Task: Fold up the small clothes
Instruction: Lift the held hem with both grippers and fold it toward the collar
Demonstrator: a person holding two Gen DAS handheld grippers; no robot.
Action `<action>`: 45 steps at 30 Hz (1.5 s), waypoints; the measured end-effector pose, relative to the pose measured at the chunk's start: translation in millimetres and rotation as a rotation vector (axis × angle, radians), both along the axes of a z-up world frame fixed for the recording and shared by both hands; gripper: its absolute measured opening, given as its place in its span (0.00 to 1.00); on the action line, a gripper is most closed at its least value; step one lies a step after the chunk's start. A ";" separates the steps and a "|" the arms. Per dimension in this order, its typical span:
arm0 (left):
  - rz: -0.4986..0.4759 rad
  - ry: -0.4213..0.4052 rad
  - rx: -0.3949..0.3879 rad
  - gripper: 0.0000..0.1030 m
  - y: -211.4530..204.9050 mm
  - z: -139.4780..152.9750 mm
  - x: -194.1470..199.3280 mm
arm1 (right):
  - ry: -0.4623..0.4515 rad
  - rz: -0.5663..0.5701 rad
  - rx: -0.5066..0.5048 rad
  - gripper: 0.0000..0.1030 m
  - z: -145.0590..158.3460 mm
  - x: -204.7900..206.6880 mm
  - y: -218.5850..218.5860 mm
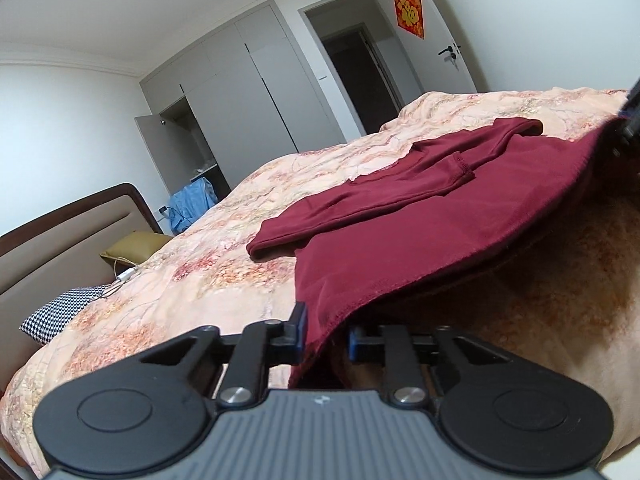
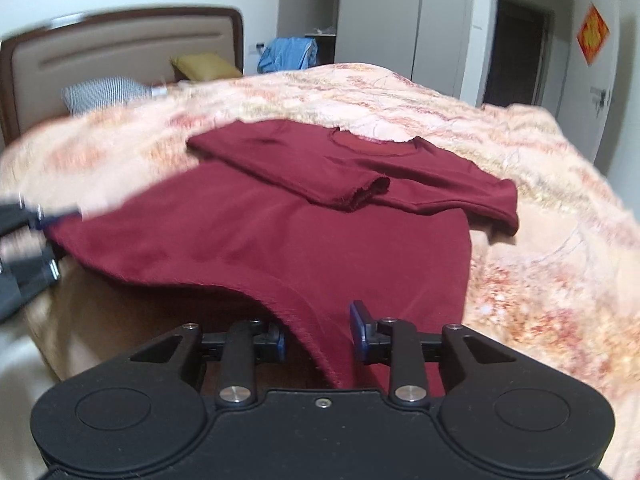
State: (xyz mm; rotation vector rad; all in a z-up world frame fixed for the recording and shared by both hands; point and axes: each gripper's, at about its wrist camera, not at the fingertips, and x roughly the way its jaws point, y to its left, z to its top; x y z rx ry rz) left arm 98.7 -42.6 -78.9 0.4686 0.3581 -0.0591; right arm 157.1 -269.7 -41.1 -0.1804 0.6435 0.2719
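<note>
Dark red shirt (image 2: 280,232) lies spread on the bed (image 2: 540,280), neck end at the far side, bottom hem at the near edge, toward both cameras.

Done so far, judging from how the cloth lies: both sleeves are already turned in across the chest. One sleeve (image 2: 304,172) crosses from the far left and its raw cuff lies on top of the other near the middle; the second sleeve fold (image 2: 460,200) sits at the right. The body now reads as a narrower strip.

Left gripper (image 1: 324,332): fingers close together on the near left corner of the hem, cloth passing between the blue pads. The hem lifts off the bed there, so this looks like a firm pinch. From the right wrist view this gripper shows at the left edge, blurred, at the shirt's corner.

Right gripper (image 2: 318,338): fingers stand apart, the near right stretch of hem draped between them. The pads do not appear to press the cloth; gaps show on both sides. So no grip on that side.

Left to do, as a judgement: close on the right corner, raise the hem with both grippers, carry it to the far end over the sleeves, then flatten. Possibly one more fold after that.

Risk: hem lifted on one side only may skew the fold.
</note>
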 end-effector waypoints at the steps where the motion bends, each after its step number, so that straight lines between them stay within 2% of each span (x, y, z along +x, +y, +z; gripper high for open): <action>1: -0.003 0.008 0.000 0.16 0.8 0.1 0.7 | -0.002 0.005 -0.034 0.30 -4.4 -2.7 2.2; 3: -0.018 0.022 -0.008 0.11 2.8 1.4 1.1 | -0.006 0.015 -0.089 0.26 -12.9 -8.8 5.8; 7: -0.052 0.010 0.015 0.05 3.3 6.2 -2.3 | -0.035 0.032 -0.187 0.06 -25.1 -20.7 13.3; 12: -0.058 -0.078 0.026 0.05 3.6 18.1 -11.3 | -0.119 0.043 -0.248 0.05 -20.9 -35.6 18.0; 18: -0.035 -0.159 -0.050 0.04 9.6 44.3 -21.8 | -0.217 0.051 -0.256 0.04 1.6 -48.6 16.5; 23: -0.046 -0.214 -0.064 0.05 9.4 66.4 -48.5 | -0.277 0.080 -0.265 0.04 27.6 -72.0 9.9; 27: -0.071 -0.225 -0.066 0.05 14.3 81.4 -89.6 | -0.271 0.125 -0.246 0.04 48.2 -103.7 -0.4; 31: -0.108 -0.195 -0.085 0.05 19.5 97.5 -139.4 | -0.237 0.188 -0.220 0.04 69.3 -141.2 -8.8; 34: -0.126 -0.179 -0.057 0.05 19.7 108.0 -169.3 | -0.194 0.226 -0.184 0.04 82.3 -166.9 -12.9; 37: -0.130 -0.166 -0.076 0.05 23.2 122.8 -194.4 | -0.139 0.274 -0.148 0.04 96.5 -194.2 -15.9; 40: -0.127 -0.152 -0.093 0.05 27.5 133.9 -205.1 | -0.120 0.301 -0.106 0.04 110.6 -213.8 -20.3; 45: -0.123 -0.141 -0.141 0.05 29.9 146.2 -194.6 | -0.158 0.281 -0.076 0.05 117.6 -211.0 -15.8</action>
